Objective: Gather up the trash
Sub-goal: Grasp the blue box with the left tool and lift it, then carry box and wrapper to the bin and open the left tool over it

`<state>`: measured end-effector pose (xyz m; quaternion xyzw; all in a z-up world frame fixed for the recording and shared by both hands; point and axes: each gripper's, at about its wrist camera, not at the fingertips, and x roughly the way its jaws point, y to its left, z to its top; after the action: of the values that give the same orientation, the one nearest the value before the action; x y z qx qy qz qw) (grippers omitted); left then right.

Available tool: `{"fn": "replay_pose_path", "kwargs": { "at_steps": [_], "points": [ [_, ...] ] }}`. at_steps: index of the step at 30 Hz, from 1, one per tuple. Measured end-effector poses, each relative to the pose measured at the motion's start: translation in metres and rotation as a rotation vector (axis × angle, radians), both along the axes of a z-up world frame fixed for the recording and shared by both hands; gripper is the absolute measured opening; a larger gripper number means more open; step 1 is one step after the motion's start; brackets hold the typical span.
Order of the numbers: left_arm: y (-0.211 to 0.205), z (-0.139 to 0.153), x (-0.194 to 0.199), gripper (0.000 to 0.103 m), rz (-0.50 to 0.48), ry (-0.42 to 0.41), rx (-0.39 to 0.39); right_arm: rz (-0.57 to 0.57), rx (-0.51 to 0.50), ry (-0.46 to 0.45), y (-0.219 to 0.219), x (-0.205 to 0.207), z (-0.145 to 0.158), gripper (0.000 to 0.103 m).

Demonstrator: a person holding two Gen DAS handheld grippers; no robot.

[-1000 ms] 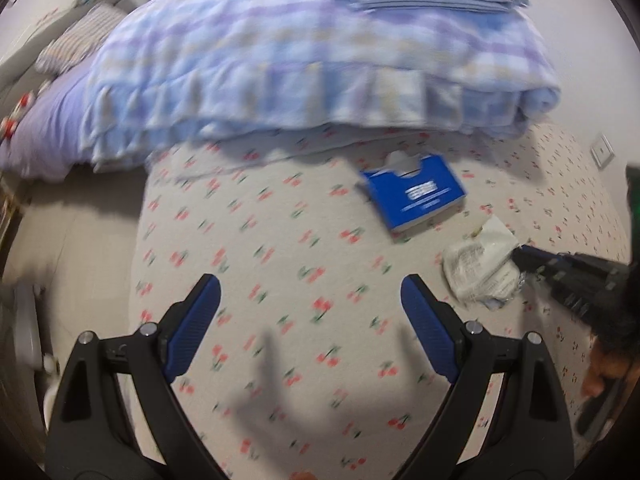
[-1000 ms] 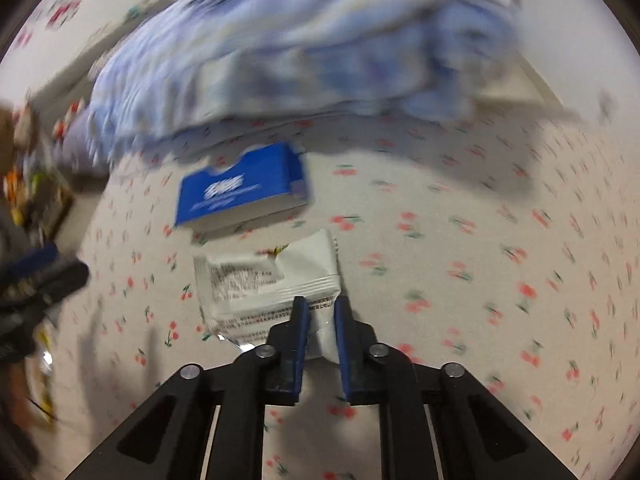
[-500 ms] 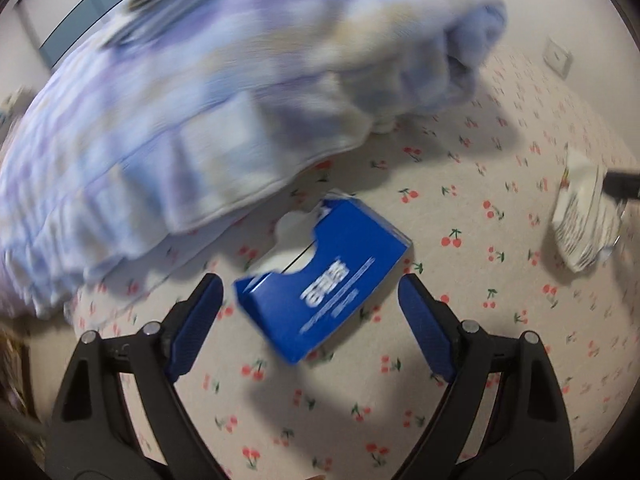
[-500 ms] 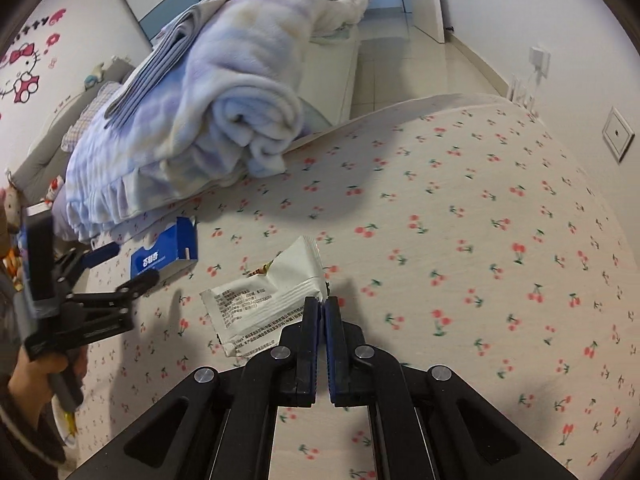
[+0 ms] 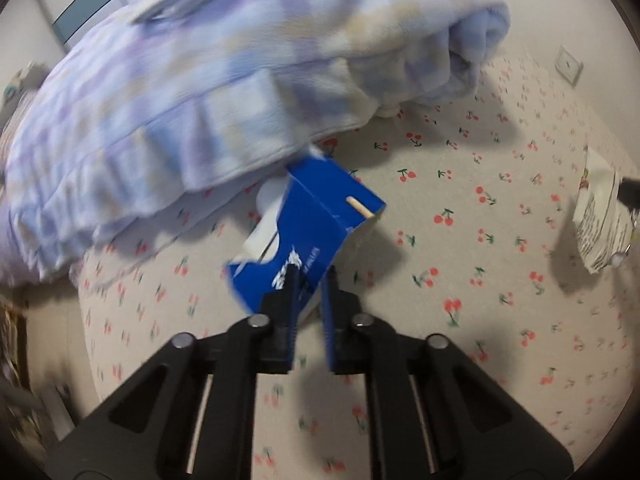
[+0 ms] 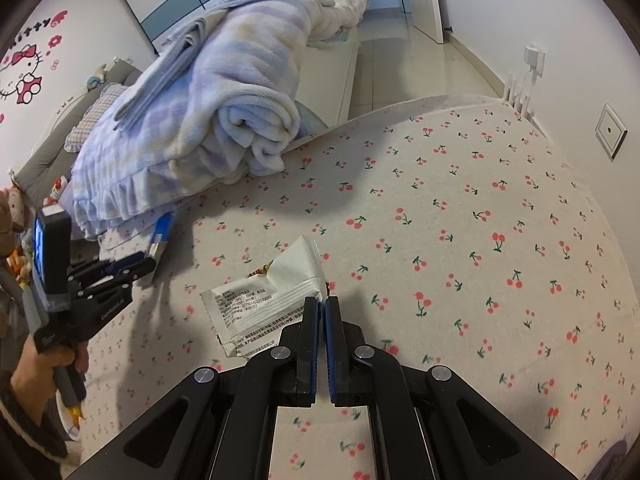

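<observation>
My left gripper [image 5: 310, 280] is shut on the near edge of an empty blue tissue box [image 5: 316, 224] and holds it tilted up off the cherry-print bed sheet [image 5: 460, 264]. My right gripper [image 6: 322, 304] is shut on a white snack wrapper [image 6: 272, 300], held just above the sheet. The wrapper also shows at the right edge of the left wrist view [image 5: 600, 220]. The left gripper with the blue box [image 6: 160, 240] shows at the left of the right wrist view.
A rolled blue-and-lilac checked blanket [image 6: 224, 112] lies across the bed behind the box. A wall [image 6: 560, 20] with a socket plate [image 6: 610, 131] runs along the right. Soft toys [image 6: 16, 216] sit at the far left.
My left gripper has closed from wide open onto the blue box and tipped it up. My right gripper keeps its hold on the wrapper.
</observation>
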<state>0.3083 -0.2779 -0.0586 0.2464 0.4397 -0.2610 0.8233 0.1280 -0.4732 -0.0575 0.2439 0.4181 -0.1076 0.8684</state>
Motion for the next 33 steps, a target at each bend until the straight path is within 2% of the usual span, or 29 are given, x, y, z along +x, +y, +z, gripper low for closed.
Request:
{"fn": "replay_pose_path", "kwargs": {
  "at_steps": [5,12,17,23,30,33],
  "points": [
    [0.039,0.026,-0.024,0.001,0.098,0.02,-0.062,0.019,0.015,-0.033,0.019,-0.013,0.021,0.004],
    [0.093,0.057,-0.082,0.001,0.173,0.015,-0.139,0.083,-0.008,-0.074,0.062,-0.037,0.051,0.004],
    [0.123,0.057,-0.115,0.0,0.224,0.018,-0.172,0.128,-0.009,-0.082,0.093,-0.05,0.062,0.004],
    [0.172,0.074,-0.151,0.001,0.282,-0.001,-0.226,0.191,0.006,-0.108,0.134,-0.053,0.075,0.004],
    [0.252,0.072,-0.17,0.001,0.409,0.012,-0.31,0.283,-0.019,-0.116,0.193,-0.036,0.081,0.004],
    [0.291,0.074,-0.174,0.0,0.482,-0.011,-0.322,0.323,-0.029,-0.111,0.219,-0.028,0.079,0.004]
  ]
}}
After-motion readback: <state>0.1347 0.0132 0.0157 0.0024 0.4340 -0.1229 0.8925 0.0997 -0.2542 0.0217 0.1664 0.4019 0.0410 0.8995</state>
